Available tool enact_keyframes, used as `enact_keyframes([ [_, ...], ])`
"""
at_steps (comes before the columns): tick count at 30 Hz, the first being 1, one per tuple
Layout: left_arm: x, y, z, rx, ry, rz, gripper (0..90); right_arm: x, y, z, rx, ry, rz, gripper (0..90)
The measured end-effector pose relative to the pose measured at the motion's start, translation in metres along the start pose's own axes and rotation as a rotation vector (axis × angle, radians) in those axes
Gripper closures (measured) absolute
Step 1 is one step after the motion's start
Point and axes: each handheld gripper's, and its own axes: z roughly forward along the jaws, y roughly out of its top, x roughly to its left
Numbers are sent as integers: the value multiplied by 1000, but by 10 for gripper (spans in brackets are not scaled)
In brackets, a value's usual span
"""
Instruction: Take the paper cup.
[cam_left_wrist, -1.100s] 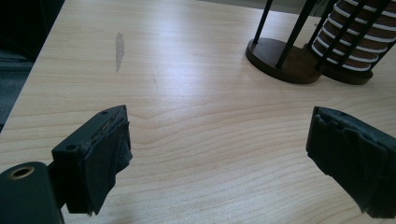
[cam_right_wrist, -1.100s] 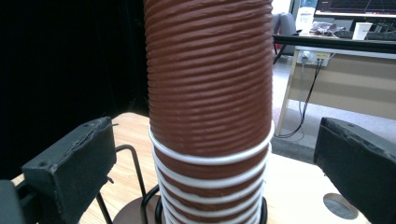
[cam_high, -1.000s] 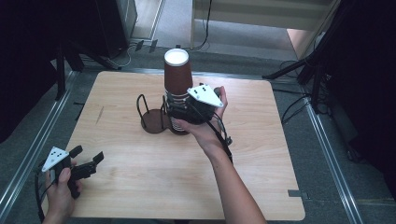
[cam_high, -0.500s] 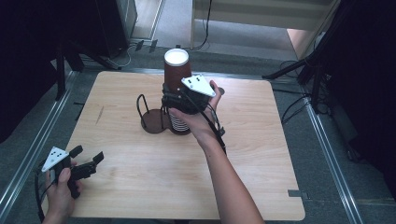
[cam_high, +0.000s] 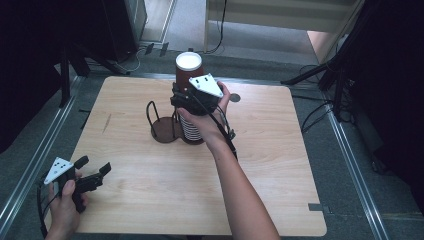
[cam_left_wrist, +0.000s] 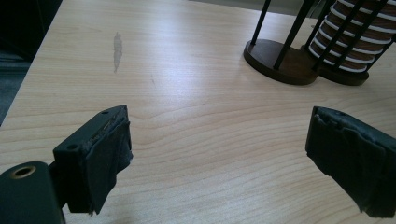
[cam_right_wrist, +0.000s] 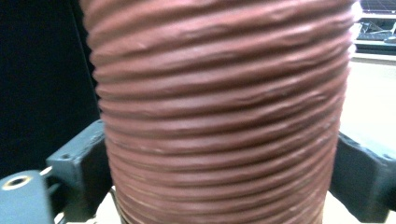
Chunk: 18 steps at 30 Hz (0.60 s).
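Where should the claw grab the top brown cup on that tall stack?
Probably the ribbed wall of the top brown cup, above the cup stack, coming level from the side. It stands upright and round, so jaws fit either side, as the right claw has them.

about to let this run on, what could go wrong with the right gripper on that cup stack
The right gripper has its jaws on either side of the top brown cup of a tall cup stack in a wire holder. Lifting might drag several nested cups up together. A sideways pull could tip the stack or the holder. The ribbed cup wall may crumple under a hard squeeze. The left gripper is far off, open, so nothing steadies the holder.
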Motion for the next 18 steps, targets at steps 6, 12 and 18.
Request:
enact_keyframes([
  [6,0,0,0,-2,-1,0,75,1,2,-1,-18,-6,11,104],
  [12,0,0,0,-1,2,1,76,1,18,-6,-57,-2,14,107],
  [18,0,0,0,-1,1,3,76,2,35,-11,-95,-4,16,111],
])
